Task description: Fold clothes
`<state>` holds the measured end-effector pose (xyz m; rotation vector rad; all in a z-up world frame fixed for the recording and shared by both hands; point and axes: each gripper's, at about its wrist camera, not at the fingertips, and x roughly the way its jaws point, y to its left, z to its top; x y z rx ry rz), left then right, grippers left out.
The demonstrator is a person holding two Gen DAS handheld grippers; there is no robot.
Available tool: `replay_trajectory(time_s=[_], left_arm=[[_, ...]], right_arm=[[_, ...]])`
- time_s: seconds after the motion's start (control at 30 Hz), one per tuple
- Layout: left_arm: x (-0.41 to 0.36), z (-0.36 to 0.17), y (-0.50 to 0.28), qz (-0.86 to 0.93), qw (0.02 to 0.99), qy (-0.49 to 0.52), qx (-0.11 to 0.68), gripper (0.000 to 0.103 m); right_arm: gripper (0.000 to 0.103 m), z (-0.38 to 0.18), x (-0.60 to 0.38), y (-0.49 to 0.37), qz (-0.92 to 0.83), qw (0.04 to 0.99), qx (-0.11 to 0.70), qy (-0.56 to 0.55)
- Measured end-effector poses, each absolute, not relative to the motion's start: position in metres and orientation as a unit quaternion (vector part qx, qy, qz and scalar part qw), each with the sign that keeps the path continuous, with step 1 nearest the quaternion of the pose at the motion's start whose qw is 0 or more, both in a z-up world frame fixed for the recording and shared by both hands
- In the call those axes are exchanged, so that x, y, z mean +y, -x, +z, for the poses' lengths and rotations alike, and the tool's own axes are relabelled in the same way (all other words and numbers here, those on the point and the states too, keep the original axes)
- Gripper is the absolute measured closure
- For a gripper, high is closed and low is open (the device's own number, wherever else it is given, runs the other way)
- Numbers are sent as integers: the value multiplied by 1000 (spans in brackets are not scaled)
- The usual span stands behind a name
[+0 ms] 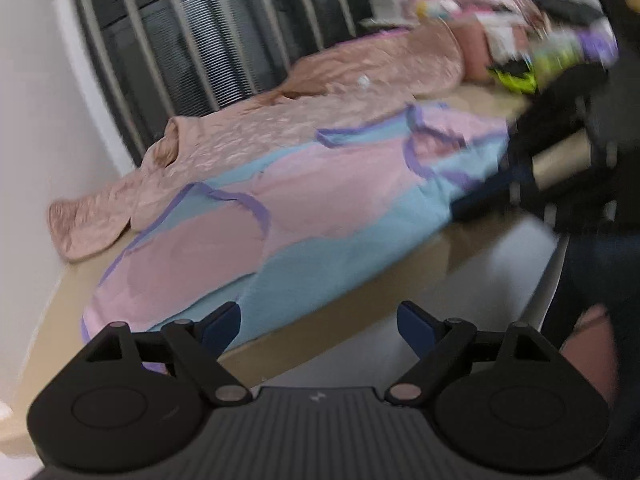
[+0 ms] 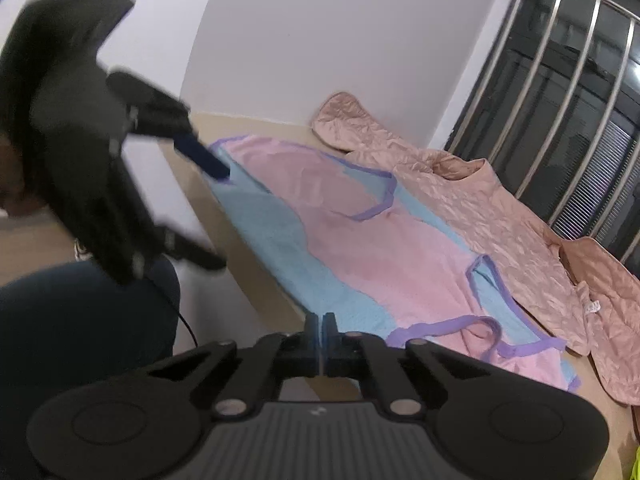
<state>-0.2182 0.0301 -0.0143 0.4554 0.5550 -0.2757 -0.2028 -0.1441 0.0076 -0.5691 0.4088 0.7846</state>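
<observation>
Garment (image 2: 352, 240) pink/blue, flat on table (image 1: 380, 276) near front edge | we see left gripper (image 1: 320, 330) jaws spread, nothing between | right gripper (image 2: 320, 330) pressed together at garment's edge; grip unclear.

Pink-and-blue garment (image 1: 280, 216), purple trim; peach quilt (image 1: 360, 80).

Each gripper is matte black: the left gripper (image 1: 319, 322) and right gripper (image 2: 319, 334) share a ribbed grey base with a small pale logo, round black discs, silver pivot pins and dark blue pads. The person wears dark navy trousers (image 2: 80, 320).
</observation>
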Motion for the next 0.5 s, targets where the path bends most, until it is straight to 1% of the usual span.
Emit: replay_trajectory(time_s=[0.07,0.23,0.27,0.33,0.37,0.4,0.5], left_arm=[[25,-18,218,-133,924,-235,269,16],[30,-11,219,-143,933,-218,248,16],[29,-11,218,-141,932,-223,247,16],[30,-13,215,-142,930,-227,251,16],[31,-14,214,-144,929,-225,255,16],[33,-15,213,-146,929,-221,259,16],[43,-14,210,-143,934,-190,267,16]], right_arm=[[102,13,-151,204,369,871,188,264],[102,24,-167,201,361,881,193,235],[99,23,-167,199,355,883,200,234],[73,18,-164,195,362,873,210,252],[44,15,-162,194,368,866,214,262],[34,13,-159,195,375,862,208,272],[34,9,-149,197,393,853,198,280]])
